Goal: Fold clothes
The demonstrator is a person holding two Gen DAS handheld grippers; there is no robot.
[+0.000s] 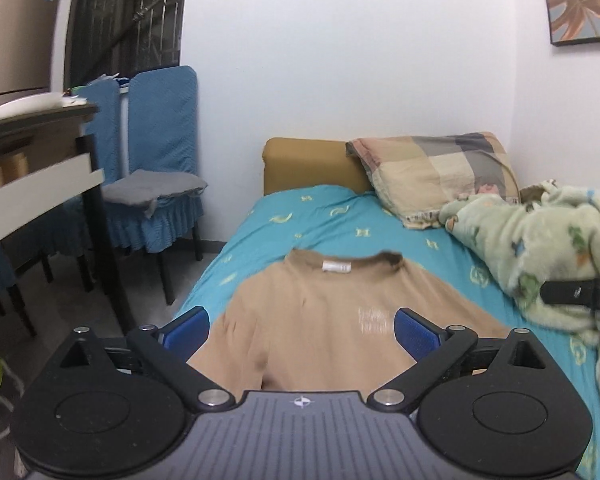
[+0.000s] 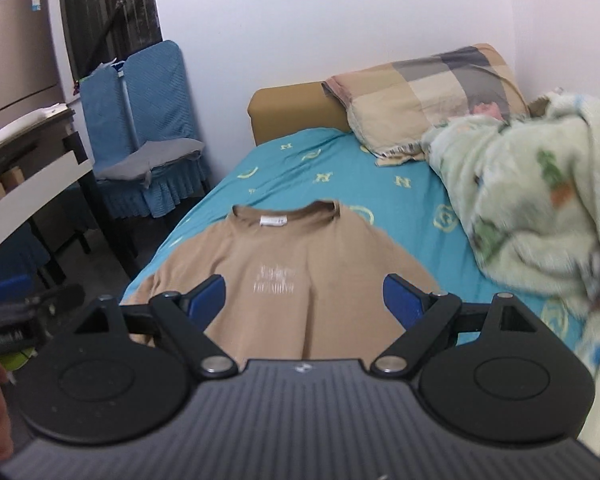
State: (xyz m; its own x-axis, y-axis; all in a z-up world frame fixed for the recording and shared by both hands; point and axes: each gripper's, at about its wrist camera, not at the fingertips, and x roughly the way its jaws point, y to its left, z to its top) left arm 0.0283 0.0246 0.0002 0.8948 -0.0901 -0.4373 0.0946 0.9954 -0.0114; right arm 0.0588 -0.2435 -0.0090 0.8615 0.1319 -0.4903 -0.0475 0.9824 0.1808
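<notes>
A tan T-shirt (image 1: 320, 320) lies spread flat on the turquoise bed sheet (image 1: 340, 216), collar toward the headboard, white print on its chest. In the right wrist view the same shirt (image 2: 284, 272) shows its neck label and both shoulders. My left gripper (image 1: 302, 330) hangs above the shirt's lower part, jaws wide apart, blue pads (image 1: 414, 330) bare. My right gripper (image 2: 303, 300) also hovers over the shirt, open with nothing between its blue pads (image 2: 208, 296). Part of the left gripper (image 2: 28, 312) shows at the left edge of the right wrist view.
A checked pillow (image 1: 440, 172) leans on the tan headboard (image 1: 308, 164). A pale green fleece blanket (image 2: 532, 208) is heaped along the bed's right side. Blue-covered chairs (image 1: 156, 168) and a table (image 1: 40, 148) stand left of the bed.
</notes>
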